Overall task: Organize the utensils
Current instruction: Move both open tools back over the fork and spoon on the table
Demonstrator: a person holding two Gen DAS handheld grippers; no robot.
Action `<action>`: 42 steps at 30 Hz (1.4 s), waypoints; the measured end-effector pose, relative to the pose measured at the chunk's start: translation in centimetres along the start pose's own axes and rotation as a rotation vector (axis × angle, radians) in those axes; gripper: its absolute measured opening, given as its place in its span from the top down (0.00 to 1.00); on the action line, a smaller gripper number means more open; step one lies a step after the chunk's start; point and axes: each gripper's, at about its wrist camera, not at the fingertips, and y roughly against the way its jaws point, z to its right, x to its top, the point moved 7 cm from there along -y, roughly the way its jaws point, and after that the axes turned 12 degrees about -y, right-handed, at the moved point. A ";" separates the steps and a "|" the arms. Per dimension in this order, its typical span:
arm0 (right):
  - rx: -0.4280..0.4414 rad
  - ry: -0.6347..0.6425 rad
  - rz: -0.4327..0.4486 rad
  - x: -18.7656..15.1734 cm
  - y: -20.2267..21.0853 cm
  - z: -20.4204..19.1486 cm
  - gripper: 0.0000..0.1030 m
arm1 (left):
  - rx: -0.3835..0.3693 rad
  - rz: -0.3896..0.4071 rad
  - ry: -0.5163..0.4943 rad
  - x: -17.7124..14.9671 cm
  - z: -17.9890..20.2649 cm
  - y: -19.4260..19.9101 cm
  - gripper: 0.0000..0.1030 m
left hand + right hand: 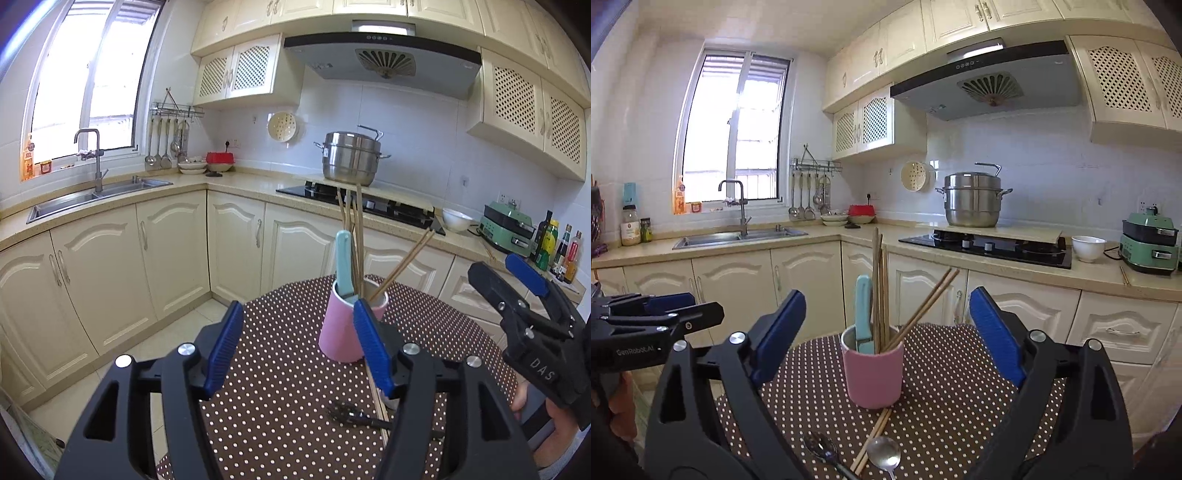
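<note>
A pink cup stands upright on the brown polka-dot table. It holds a teal-handled utensil and several wooden chopsticks. A loose pair of chopsticks, a silver spoon and a dark-handled spoon lie in front of the cup. A dark fork lies on the table. My left gripper is open and empty, above the table just short of the cup. My right gripper is open and empty, with the cup seen between its fingers.
Kitchen counters run behind the table, with a sink, a gas hob bearing a steel pot, a white bowl and a green appliance. Bottles stand at the right. Tiled floor lies between table and cabinets.
</note>
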 end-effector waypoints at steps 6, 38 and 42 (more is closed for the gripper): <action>-0.019 -0.013 -0.104 -3.1 -0.1 1.2 0.14 | -0.031 -0.088 -0.004 -2.3 1.0 -1.0 0.41; -0.074 0.079 -0.736 -16.6 -4.6 6.4 0.21 | -0.265 -0.497 0.137 -11.6 4.4 -6.8 0.41; -0.066 0.045 -0.751 -16.8 -4.5 7.4 0.21 | -0.316 -0.569 0.182 -12.2 6.5 -8.5 0.42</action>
